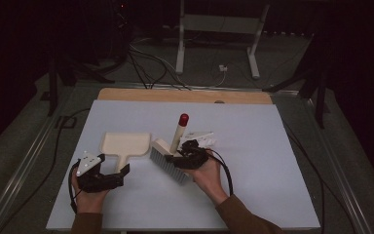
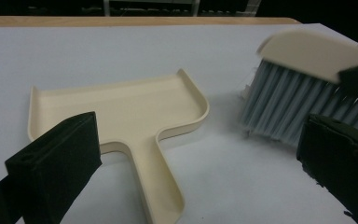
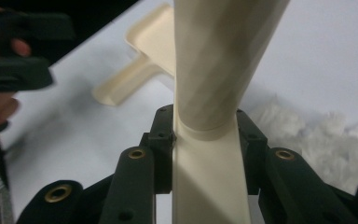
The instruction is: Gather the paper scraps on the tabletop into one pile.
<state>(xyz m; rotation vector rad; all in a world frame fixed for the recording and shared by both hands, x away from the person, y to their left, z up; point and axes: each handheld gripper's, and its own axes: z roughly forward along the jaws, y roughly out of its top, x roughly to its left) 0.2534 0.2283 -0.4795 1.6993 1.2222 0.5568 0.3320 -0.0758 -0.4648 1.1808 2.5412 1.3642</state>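
The right gripper (image 1: 187,155) clamped the cream, grey-bristled brush (image 1: 171,157); the left gripper (image 1: 108,176), jaws wide, neared the ungrasped cream plastic dustpan (image 1: 124,145); white scraps (image 1: 202,138) remained unswept.

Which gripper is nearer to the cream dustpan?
Left. The left gripper is open at the end of the dustpan handle; the right gripper, shut on the brush, is off to its side.

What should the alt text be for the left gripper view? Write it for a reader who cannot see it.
A cream dustpan lies flat on a pale table, its handle pointing toward the camera between the left gripper's two open black fingers. At right, a brush with grey bristles stands on the table beside it.
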